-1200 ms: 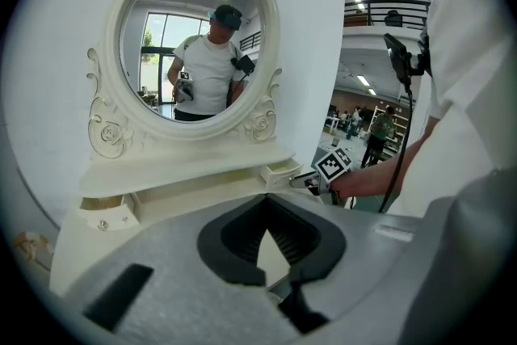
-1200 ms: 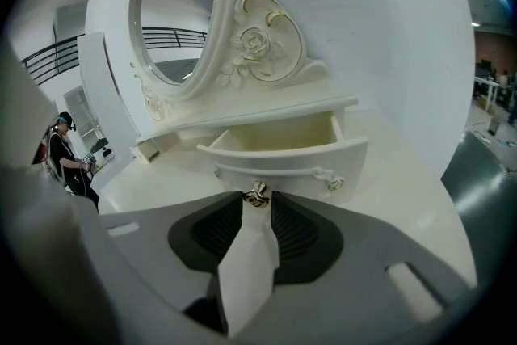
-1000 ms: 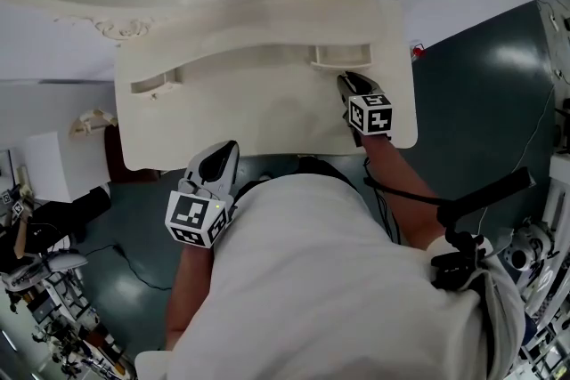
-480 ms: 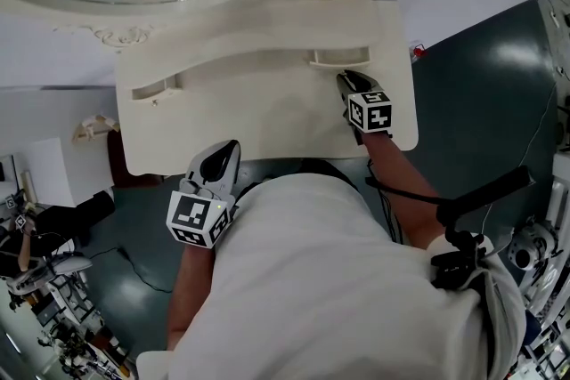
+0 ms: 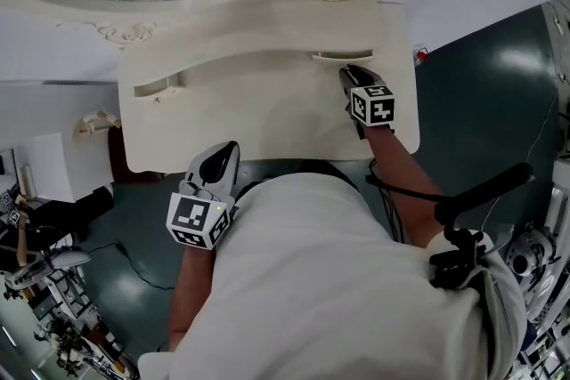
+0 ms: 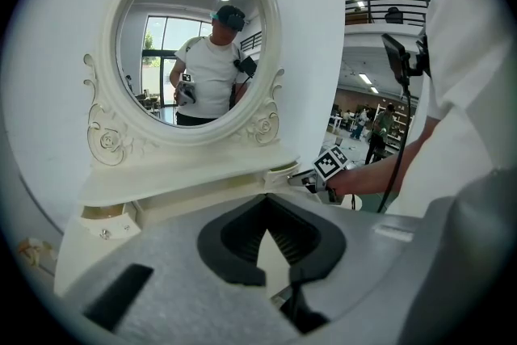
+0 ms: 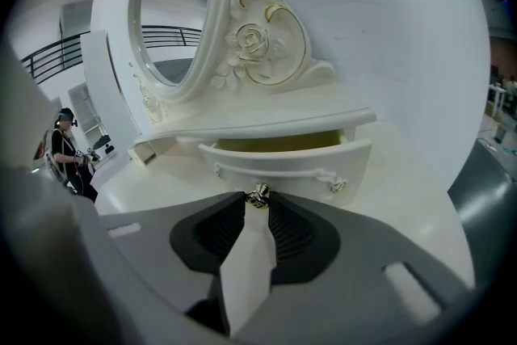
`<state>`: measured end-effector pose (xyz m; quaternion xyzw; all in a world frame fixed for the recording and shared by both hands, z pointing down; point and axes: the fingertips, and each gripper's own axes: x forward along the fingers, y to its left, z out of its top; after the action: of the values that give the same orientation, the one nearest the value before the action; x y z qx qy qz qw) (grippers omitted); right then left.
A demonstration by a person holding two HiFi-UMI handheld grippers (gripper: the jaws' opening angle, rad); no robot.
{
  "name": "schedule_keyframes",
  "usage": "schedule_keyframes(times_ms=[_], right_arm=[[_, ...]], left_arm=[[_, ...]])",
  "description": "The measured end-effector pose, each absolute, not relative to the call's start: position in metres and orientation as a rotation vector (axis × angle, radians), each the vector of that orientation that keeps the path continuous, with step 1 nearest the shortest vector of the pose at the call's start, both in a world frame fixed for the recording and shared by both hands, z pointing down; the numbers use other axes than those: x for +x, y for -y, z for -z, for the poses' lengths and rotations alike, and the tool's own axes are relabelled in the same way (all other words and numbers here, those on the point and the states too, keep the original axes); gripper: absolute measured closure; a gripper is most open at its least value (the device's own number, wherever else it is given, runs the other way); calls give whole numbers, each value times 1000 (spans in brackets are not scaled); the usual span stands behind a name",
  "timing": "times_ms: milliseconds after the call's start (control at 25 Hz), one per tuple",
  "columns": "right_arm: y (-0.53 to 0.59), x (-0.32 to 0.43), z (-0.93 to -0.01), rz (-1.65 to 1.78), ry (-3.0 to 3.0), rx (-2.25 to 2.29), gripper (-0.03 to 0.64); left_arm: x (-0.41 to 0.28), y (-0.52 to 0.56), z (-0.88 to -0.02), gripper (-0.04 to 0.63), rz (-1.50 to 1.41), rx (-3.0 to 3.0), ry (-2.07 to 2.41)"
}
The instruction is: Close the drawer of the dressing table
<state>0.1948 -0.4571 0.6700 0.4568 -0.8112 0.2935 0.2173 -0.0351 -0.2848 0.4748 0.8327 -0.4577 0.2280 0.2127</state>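
Moved: we are easing the right gripper (image 7: pixel 258 208) inward, and the drawer (image 7: pixel 283 161) is sitting deeper than a second ago.
Dressing table (image 5: pixel 267 116): standing before us.
Drawer: staying slightly ajar at the table's right.
Left gripper (image 5: pixel 227 151): hanging clenched and empty off the front edge.
Knob (image 7: pixel 258 195): sitting pinched between our right jaws.

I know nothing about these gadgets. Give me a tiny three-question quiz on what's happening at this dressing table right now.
1. True or false: the drawer is fully shut.
2. Which of the person's claws is at the drawer's knob? A: left. B: right.
3. Fill in: above the drawer stands a carved frame holding a ___.
Key: 1 false, a gap shows; 2 B, the right claw; 3 mirror.
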Motion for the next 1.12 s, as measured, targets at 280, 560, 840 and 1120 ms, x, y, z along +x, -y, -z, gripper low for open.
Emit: schedule_keyframes(times_ms=[280,560,840,1120], right_arm=[[466,195,-667,-806,2252,1264,522],[476,195,-666,-802,2253,1267,522],[482,194,-668,-795,2253,1268,522],[488,193,-668,-793,2246,1272,522]], left_arm=[[-37,283,-472,592,-632,2302,1281],[-41,284,-472,594,-634,2291,1288],[-44,286,-474,592,-633,2288,1293],[-48,287,-475,592,-633,2281,1291]])
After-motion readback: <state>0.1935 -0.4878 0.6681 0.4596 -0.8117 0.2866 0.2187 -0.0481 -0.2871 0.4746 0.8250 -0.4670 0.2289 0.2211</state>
